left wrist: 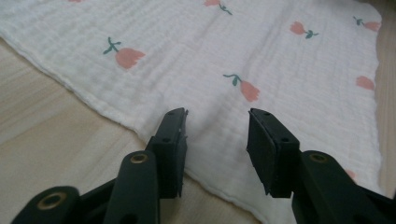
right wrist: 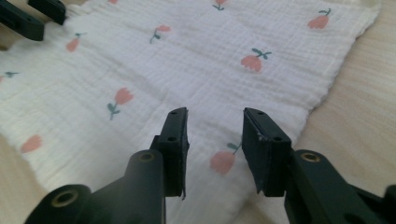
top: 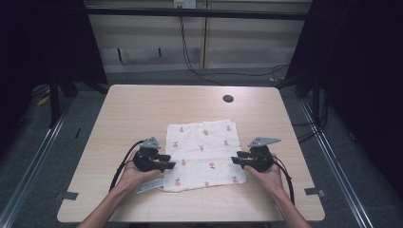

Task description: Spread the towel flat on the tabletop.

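Note:
A white cloth [top: 204, 152] printed with small pink tulips lies spread flat on the wooden table [top: 142, 109]. My left gripper [top: 168, 161] rests at the cloth's left edge with its jaws apart and pointing right over the fabric. In the left gripper view, the left gripper [left wrist: 217, 119] stands open above the cloth [left wrist: 233, 46], nothing pinched. My right gripper [top: 236, 160] sits at the cloth's right edge, pointing left. Its jaws are also apart in the right gripper view, where the right gripper [right wrist: 215, 116] hovers over the cloth [right wrist: 187, 60]; the left gripper's jaws show far off at the top left.
A dark round cable hole [top: 228, 99] sits in the table's far right part. A white label [top: 149, 186] sticks out at the cloth's near left corner. Grey tape marks [top: 314, 192] lie near the front corners. Cables [top: 190, 57] hang behind the table.

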Available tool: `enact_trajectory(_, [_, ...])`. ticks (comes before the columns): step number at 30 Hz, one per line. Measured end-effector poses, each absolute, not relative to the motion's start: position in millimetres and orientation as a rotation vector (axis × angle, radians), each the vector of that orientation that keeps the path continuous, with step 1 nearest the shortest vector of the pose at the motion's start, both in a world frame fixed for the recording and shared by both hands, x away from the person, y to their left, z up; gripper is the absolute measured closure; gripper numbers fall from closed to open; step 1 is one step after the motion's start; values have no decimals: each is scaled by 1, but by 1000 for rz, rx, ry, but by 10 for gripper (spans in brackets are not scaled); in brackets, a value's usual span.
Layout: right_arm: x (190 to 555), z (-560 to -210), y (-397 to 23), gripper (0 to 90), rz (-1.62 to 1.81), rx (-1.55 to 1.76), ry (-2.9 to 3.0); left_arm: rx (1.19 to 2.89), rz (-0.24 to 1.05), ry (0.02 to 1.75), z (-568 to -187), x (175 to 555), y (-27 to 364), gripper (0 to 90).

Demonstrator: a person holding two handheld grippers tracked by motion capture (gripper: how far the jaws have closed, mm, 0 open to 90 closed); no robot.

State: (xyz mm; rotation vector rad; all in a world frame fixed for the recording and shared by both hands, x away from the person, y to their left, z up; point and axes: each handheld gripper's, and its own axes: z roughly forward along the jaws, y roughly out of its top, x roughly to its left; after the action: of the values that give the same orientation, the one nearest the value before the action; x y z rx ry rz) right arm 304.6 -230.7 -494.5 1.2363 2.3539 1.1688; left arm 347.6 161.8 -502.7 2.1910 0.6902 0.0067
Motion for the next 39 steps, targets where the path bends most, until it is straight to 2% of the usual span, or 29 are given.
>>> enact_trajectory(3, [305, -500, -227, 586, 1115, 1235, 2387, 2211, 49, 677, -502, 346, 159, 598])
enact_trajectory(5, [303, -503, -225, 602, 1089, 1206, 2405, 2221, 51, 661, -502, 344, 157, 632])
enact_trajectory(7, [301, -502, -226, 662, 1078, 1194, 2418, 2229, 48, 655, -501, 342, 157, 662])
enact_trajectory(8, [296, -502, -228, 732, 1089, 1187, 2430, 2227, 40, 653, -501, 340, 157, 677])
enact_trajectory(9, [296, -502, -228, 732, 1089, 1187, 2430, 2227, 40, 653, -501, 340, 157, 676])
enact_trajectory(11, [290, -502, -231, 807, 1094, 1188, 2436, 2250, 32, 641, -500, 338, 158, 687])
enact_trajectory(13, [283, -501, -232, 880, 1085, 1189, 2455, 2256, 43, 629, -500, 334, 159, 755])
enact_trajectory(14, [279, -501, -234, 890, 1107, 1184, 2471, 2264, 48, 622, -500, 333, 160, 829])
enact_trajectory(17, [276, -501, -234, 895, 1102, 1176, 2483, 2270, 37, 611, -499, 328, 162, 879])
enact_trajectory(20, [269, -500, -233, 896, 1111, 1178, 2501, 2278, 11, 603, -499, 322, 164, 893])
enact_trajectory(32, [242, -498, -237, 892, 1127, 1146, 2565, 2293, -49, 570, -497, 299, 161, 880])
enact_trajectory(33, [238, -497, -234, 850, 1119, 1124, 2574, 2291, -54, 574, -497, 298, 162, 834])
enact_trajectory(34, [238, -497, -234, 850, 1119, 1124, 2574, 2284, -69, 577, -497, 298, 162, 834])
enact_trajectory(39, [240, -484, -242, 783, 1245, 1137, 2473, 2248, -79, 606, -497, 304, 165, 641])
